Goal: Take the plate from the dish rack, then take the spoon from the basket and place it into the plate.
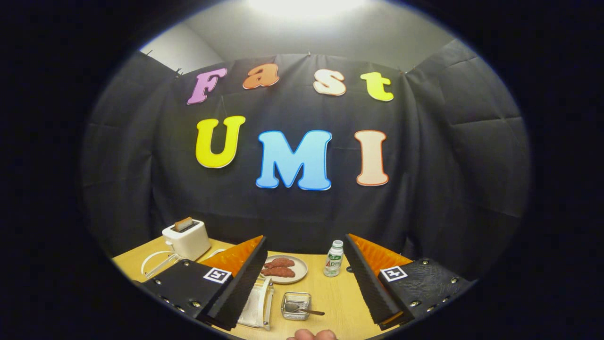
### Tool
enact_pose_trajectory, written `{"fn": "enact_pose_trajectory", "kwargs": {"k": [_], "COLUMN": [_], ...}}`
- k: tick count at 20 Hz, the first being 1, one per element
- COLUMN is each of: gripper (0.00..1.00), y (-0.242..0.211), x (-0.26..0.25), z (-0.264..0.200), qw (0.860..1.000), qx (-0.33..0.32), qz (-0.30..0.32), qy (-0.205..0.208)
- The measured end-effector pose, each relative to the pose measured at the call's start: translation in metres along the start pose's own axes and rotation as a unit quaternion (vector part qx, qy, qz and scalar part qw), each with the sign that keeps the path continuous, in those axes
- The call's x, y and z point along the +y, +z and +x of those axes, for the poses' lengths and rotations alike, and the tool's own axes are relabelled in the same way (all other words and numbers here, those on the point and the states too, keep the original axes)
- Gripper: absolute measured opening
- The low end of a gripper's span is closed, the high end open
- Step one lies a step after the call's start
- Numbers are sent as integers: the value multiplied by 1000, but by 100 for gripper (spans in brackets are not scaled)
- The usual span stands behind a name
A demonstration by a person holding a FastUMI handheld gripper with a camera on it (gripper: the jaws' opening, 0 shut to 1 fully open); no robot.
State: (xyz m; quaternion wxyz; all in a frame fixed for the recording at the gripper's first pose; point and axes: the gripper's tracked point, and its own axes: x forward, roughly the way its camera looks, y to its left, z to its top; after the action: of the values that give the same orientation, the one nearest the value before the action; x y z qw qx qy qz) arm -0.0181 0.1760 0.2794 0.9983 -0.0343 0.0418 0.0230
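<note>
Gripper (304, 278) fingers spread wide, holding nothing. White plate (257, 307) stands upright in dish rack (268, 302), just left of the spoon basket (296, 305). Suggest: drop low, straddle plate rim, clamp squarely, lift straight up.

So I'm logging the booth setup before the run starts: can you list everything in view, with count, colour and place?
Toaster: one, cream white, something brownish in its slot, far corner of the table, beyond one finger.
Dish rack: one, white, beside the same finger's tip.
Plate: one, pale, holding two reddish-brown food pieces, between the fingers, beyond the basket.
Basket: one, clear, between the fingers, nearest.
Spoon: one, metal with dark handle, lying in the basket.
Bottle: one, white with green label, upright beside the plate.
Table: one, light wood.
Fingertips of a person: near table edge.
Tongs: one, open, holding nothing.
</note>
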Motion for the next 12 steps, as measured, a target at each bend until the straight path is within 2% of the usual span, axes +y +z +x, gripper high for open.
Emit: {"fn": "enact_pose_trajectory", "kwargs": {"k": [4,7,9,12], "gripper": [99,99,99,99], "y": [-17,-46,-66,-95], "x": [41,73,92,114], "z": [22,39,51,68], "qw": [998,989,977,948], "qx": [57,126,188,288], "qz": [-9,-3,21,61], "qy": [38,71,95,122]}}
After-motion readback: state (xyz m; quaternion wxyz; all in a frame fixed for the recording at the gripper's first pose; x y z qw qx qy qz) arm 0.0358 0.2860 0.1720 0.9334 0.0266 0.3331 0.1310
